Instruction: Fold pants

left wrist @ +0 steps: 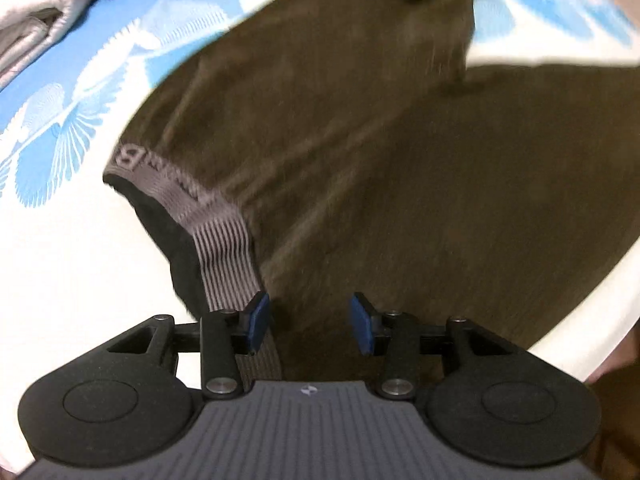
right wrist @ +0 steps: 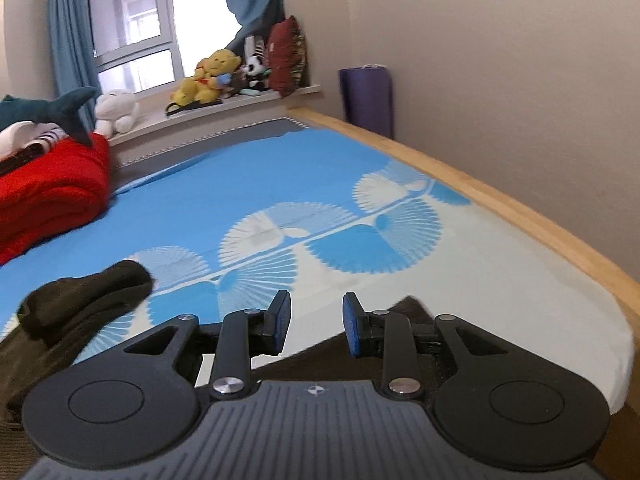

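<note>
Dark olive-brown pants [left wrist: 360, 152] lie spread on the blue and white bed sheet [left wrist: 60, 220]. Their grey ribbed waistband [left wrist: 224, 248] runs down to the left finger of my left gripper [left wrist: 310, 326]. That gripper is open and hovers over the pants near the waistband, with nothing between its blue pads [left wrist: 260, 322]. In the right wrist view, a bunched part of the pants [right wrist: 80, 304] lies at the lower left and more dark cloth [right wrist: 408, 308] shows under my right gripper [right wrist: 314, 326], which is open and empty.
A folded red blanket [right wrist: 48, 196] lies on the bed at the left, with a shark plush [right wrist: 60, 112] on it. White bedding [left wrist: 36, 20] is at the far left. The wooden bed edge [right wrist: 500, 208] runs along the right, next to the wall. Plush toys [right wrist: 208, 76] sit on the windowsill.
</note>
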`<state>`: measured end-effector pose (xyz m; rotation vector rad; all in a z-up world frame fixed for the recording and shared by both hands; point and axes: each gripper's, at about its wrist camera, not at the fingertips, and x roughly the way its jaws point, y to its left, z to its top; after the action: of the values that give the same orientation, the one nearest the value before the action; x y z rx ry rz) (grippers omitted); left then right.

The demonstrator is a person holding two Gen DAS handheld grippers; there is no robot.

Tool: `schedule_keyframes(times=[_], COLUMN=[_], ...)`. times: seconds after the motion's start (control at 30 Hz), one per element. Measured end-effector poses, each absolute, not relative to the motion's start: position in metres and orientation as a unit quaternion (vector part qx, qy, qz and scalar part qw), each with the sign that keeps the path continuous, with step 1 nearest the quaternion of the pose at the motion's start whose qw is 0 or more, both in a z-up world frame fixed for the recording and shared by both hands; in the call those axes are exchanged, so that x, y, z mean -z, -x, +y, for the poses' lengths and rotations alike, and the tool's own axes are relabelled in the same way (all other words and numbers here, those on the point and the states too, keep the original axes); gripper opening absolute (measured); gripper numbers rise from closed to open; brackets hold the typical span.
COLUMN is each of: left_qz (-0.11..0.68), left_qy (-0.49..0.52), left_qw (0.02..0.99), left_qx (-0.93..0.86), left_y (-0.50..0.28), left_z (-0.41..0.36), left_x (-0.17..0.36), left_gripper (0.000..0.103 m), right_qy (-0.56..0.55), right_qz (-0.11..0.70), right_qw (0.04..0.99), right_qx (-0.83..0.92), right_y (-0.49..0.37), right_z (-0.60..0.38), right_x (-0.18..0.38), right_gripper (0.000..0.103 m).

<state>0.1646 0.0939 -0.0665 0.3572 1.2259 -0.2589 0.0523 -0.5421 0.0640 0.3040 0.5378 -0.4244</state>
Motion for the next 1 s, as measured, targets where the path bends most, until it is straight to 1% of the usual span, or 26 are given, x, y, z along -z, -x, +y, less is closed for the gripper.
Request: schedule_keyframes(times=[0.33,0.37,0.43,0.5,0.57,0.67,0.87,1.0], left_qz=[0.502,0.494,0.478,0.458,0.440,0.416,0.363,0.356], left_qy=[-0.134,-0.130,-0.126,-0.120,-0.105,-0.083,-0.054,-0.014], left_qw=[0.846,0.852,0.862,0.874,0.886,0.900,0.928,0.933], left_qx=[0.116,0.116,0.113,0.109,0.105,0.095,0.055,0.044], left_y=[-0.181,-0.182,-0.186,-0.188,-0.192,-0.197,-0.201,-0.206], left_z=[0.068,0.066,0.059,0.054,0.051,0.048,0.041,0.045], left_x=[0.032,0.028,0.020,0.009,0.001,-0.008,-0.031,-0.044], left_gripper=[0.049,0.048,0.041,0.032,0.024,0.018,0.019,0.020], right_qy=[-0.137,-0.137,-0.136,-0.139,-0.144,-0.152,-0.169,-0.188], right_qz=[0.253,0.250,0.246,0.241,0.234,0.222,0.206,0.216], right_qw=[0.944,0.946,0.949,0.951,0.954,0.958,0.961,0.956], right_qx=[0.160,0.154,0.144,0.131,0.120,0.102,0.072,0.064], right_y=[-0.078,-0.082,-0.089,-0.094,-0.099,-0.105,-0.121,-0.134], right_z=[-0.496,-0.491,-0.482,-0.473,-0.465,-0.452,-0.428,-0.417], right_x=[-0.072,-0.074,-0.077,-0.079,-0.081,-0.087,-0.096,-0.093], right_gripper=[0.030,0.030,0.030,0.029,0.027,0.023,0.023,0.023])
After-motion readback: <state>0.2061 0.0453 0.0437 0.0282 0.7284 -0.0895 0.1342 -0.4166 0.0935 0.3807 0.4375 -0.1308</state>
